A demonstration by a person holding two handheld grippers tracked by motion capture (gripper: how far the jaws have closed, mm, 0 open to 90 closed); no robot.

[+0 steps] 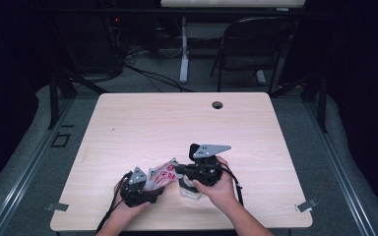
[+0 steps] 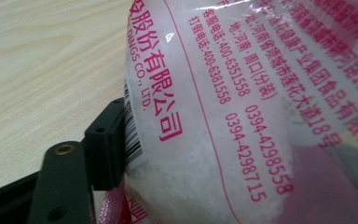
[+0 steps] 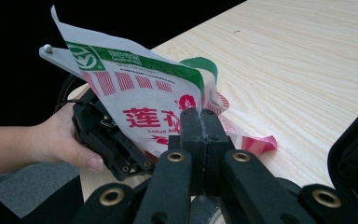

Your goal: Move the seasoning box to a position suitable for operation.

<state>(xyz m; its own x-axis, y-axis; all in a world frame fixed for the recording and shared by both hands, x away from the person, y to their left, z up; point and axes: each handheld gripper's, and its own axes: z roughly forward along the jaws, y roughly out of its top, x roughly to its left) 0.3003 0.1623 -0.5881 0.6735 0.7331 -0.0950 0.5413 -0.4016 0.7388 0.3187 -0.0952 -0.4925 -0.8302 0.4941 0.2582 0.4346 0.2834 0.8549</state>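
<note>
Near the table's front edge, the left gripper (image 1: pixel 140 187) has its jaws spread wide around the fat body of a white plastic food bag printed in red and green (image 1: pixel 161 176) — whether the pads actually press it I cannot tell. Just beyond, the right gripper (image 3: pixel 200 122) is clamped tight on the bag's thin edge. The bag looks light, soft and slippery — best pinched at its flat seams. Behind lies the pale wooden table (image 1: pixel 177 123).
</note>
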